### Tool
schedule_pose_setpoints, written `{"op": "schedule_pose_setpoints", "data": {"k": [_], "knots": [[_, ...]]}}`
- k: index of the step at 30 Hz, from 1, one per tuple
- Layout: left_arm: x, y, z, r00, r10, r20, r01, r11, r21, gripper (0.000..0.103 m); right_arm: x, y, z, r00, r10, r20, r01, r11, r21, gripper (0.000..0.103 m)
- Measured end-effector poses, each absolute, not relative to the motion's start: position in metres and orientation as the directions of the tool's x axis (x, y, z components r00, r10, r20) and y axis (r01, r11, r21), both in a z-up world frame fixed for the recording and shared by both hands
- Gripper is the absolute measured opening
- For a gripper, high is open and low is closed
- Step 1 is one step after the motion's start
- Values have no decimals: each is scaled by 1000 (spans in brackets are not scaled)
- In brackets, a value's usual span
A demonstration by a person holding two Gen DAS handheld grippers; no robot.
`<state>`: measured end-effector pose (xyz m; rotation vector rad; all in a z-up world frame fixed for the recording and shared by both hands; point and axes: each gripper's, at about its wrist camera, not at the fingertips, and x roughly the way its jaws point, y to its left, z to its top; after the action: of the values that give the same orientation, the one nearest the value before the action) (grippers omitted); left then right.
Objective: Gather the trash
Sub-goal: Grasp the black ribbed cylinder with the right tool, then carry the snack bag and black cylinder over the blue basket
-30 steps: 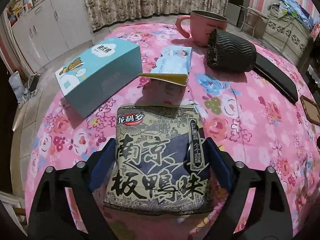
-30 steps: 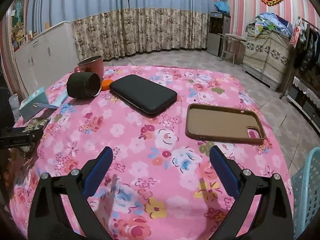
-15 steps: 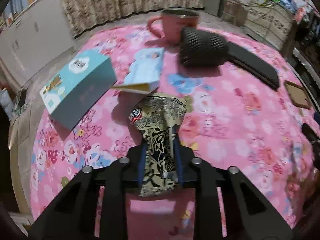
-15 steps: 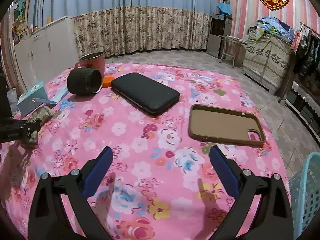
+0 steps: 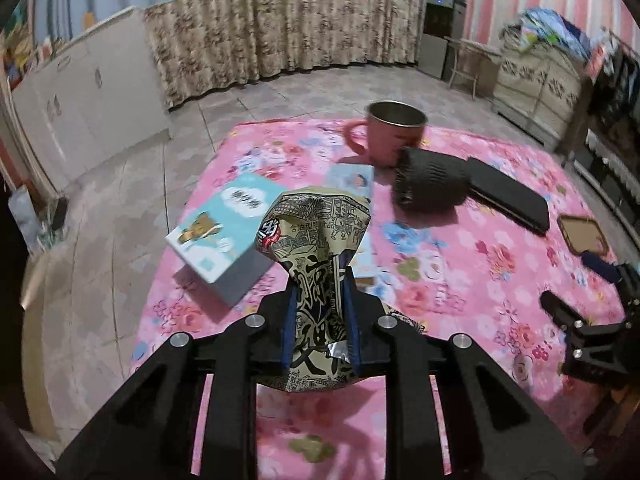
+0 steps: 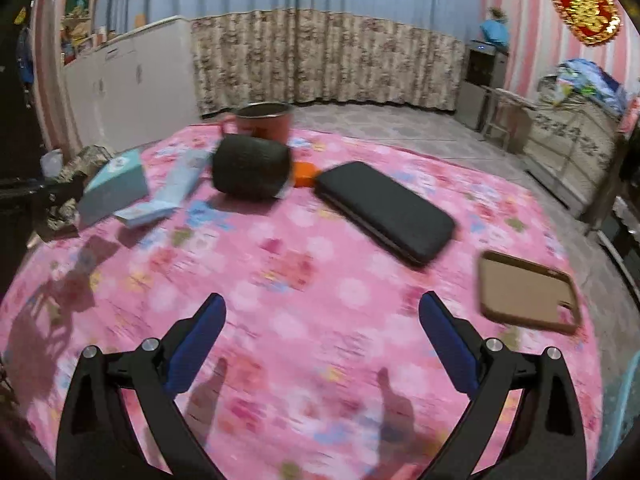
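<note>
Tongs on the left (image 5: 318, 320) are pinched tight on the snack wrapper (image 5: 316, 264), w/ the blue pads squeezing its middle so the top flares out above them; the jaws have just been closing, w/ the wrapper between them. It's trash, so gripping it mid-body keeps the limp foil from slipping, and it hangs clear of the bench (image 5: 460, 264), up over the teal box (image 5: 224, 232) and the flat booklet (image 5: 352, 176). Right tongs (image 6: 322, 336) stand wide, nothing between them, hovering above bare pink cloth, prob. free for the next piece. Pink mug (image 5: 394, 132), black ribbed cup (image 5: 430, 184) lying on its side, black case (image 5: 508, 196) and brown phone case (image 6: 528, 292) look like keepers, not trash, so they sit untouched. No bin clearly seen; a pale-blue basket edge at the right view's far corner may be it, can't tell.
</note>
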<state>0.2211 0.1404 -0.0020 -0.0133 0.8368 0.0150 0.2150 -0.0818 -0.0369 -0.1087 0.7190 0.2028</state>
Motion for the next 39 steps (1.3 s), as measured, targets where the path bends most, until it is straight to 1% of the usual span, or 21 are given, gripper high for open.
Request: {"op": "schedule_pose_setpoints", "data": {"k": [4, 6, 11, 15, 20, 22, 23, 24, 25, 32, 39], "knots": [[227, 158, -5, 677, 16, -736, -58, 998, -31, 19, 231, -59, -34, 733, 154, -662, -233, 972, -32, 95], [231, 159, -5, 683, 20, -731, -64, 997, -33, 19, 243, -50, -32, 742, 136, -657, -223, 973, -51, 95], [244, 153, -4, 702, 40, -711, -54, 999, 2, 19, 280, -29, -25, 741, 157, -653, -210, 978, -4, 95], [257, 160, -8, 700, 23, -714, -71, 997, -37, 19, 305, -6, -23, 740, 164, -652, -221, 975, -6, 95], [261, 164, -10, 703, 21, -711, -83, 995, -53, 19, 330, 15, -33, 719, 149, -679, -208, 978, -6, 95], [263, 165, -11, 703, 26, -710, -94, 994, -56, 19, 336, 21, -38, 717, 124, -686, -194, 981, -26, 93], [263, 166, -12, 702, 30, -712, -101, 993, -58, 19, 338, 23, -40, 719, 116, -685, -190, 981, -33, 89], [264, 167, -13, 699, 35, -714, -113, 992, -61, 19, 339, 25, -41, 717, 117, -687, -191, 981, -33, 78], [265, 167, -14, 698, 41, -715, -120, 991, -61, 19, 340, 26, -43, 711, 121, -692, -196, 980, -31, 75], [265, 162, -11, 706, 56, -706, -123, 991, -44, 19, 341, 17, -40, 706, 157, -691, -220, 976, -3, 74], [260, 153, -2, 726, 63, -684, -114, 993, -30, 19, 319, -12, -21, 742, 160, -651, -200, 980, 12, 74]]}}
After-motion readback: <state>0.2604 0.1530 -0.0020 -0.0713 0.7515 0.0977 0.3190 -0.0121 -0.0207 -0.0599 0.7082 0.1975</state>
